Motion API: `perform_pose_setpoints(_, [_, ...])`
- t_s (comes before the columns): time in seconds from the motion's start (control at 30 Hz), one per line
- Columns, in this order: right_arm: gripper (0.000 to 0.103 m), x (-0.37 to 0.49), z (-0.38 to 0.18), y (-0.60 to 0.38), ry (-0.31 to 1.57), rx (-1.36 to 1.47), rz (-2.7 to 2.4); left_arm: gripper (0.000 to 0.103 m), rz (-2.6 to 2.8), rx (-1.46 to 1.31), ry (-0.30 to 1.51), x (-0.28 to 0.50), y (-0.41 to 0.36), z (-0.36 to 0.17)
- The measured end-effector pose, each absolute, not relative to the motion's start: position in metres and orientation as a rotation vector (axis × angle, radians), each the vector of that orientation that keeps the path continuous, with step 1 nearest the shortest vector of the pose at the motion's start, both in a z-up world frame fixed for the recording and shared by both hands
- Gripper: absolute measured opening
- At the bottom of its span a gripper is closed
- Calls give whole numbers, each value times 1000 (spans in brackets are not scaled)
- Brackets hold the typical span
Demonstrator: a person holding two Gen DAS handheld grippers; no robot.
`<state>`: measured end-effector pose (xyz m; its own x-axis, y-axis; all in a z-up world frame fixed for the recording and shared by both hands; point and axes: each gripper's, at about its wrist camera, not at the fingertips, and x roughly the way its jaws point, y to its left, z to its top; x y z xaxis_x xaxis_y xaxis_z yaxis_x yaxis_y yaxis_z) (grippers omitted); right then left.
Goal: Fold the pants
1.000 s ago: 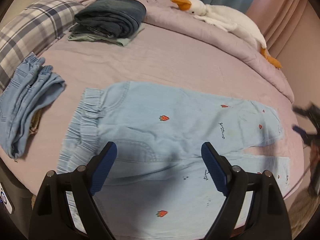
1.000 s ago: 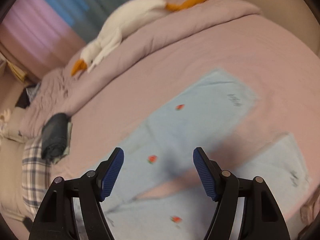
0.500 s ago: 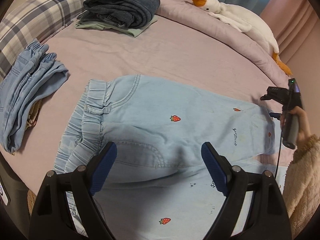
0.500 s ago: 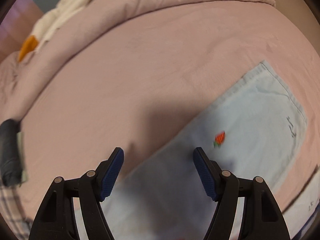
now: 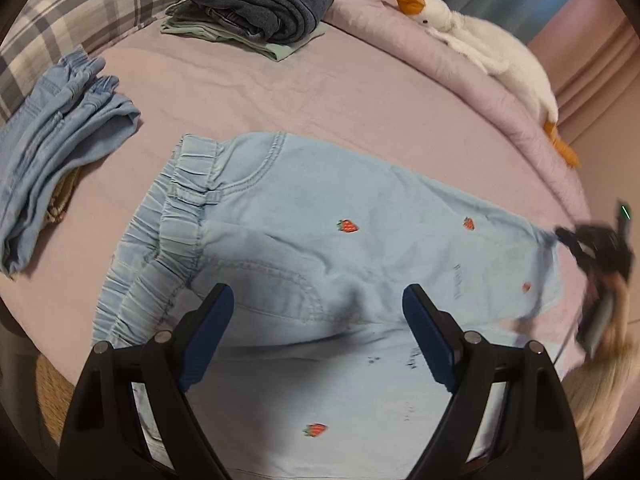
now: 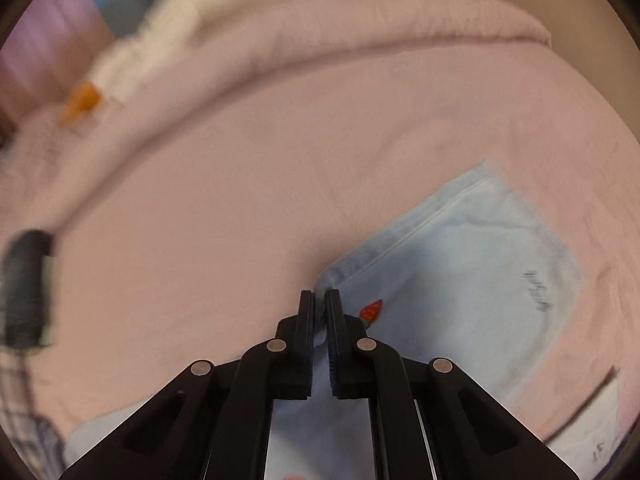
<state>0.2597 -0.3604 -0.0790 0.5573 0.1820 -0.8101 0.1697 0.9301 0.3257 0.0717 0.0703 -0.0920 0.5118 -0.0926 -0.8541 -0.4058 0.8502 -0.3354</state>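
Light blue pants (image 5: 320,248) with small strawberry prints lie spread on the pink bed, elastic waistband at the left, legs running right. My left gripper (image 5: 318,328) is open and empty, hovering above the crotch area. My right gripper (image 6: 320,308) is shut on the far side edge of the upper pant leg (image 6: 460,264), which is pinched between its pads. In the left wrist view the right gripper (image 5: 592,240) shows blurred at the far right, at the leg's end.
A folded pile of light blue jeans (image 5: 60,128) lies at the left. Dark folded jeans on a green garment (image 5: 256,12) sit at the back. A white goose plush (image 5: 480,40) lies along the rolled duvet. A plaid pillow (image 5: 72,8) is at the back left.
My right gripper has dropped onto the edge of the upper pant leg and closed on it. My left gripper has moved slightly closer to the pants, still open.
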Motion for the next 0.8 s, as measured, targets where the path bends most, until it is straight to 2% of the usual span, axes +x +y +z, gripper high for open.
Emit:
perform_pose_setpoints(0.1, [7,182,-46,-382,860,455,114,87,169,-606,1020,73,69,-90])
perform_pose_setpoints(0.2, [7,108,-40,-397,778,476,131,87,108,-665,1042,83,69,-92])
perform_pose_setpoints(0.33, [7,49,-80,-398,847,506,79,86,36,-766,1054,109,70,-98])
perform_pose_setpoints(0.5, [7,60,-121,-386,931,571,42,85,18,-770,1077,156,66,-104])
perform_pose_setpoints(0.53, [7,60,-121,-384,935,555,37,80,48,-750,1092,167,65,-109])
perform_pose_setpoints(0.6, [7,63,-112,-377,943,517,19,58,71,-728,1109,179,65,-119])
perform_pose_setpoints(0.63, [7,66,-111,-374,947,506,13,33,96,-724,1146,185,66,-130])
perform_pose_setpoints(0.67, [7,66,-110,-372,947,491,9,12,113,-722,1173,187,67,-137])
perform_pose_setpoints(0.8, [7,72,-106,-358,952,443,-18,7,79,-727,1138,167,67,-134])
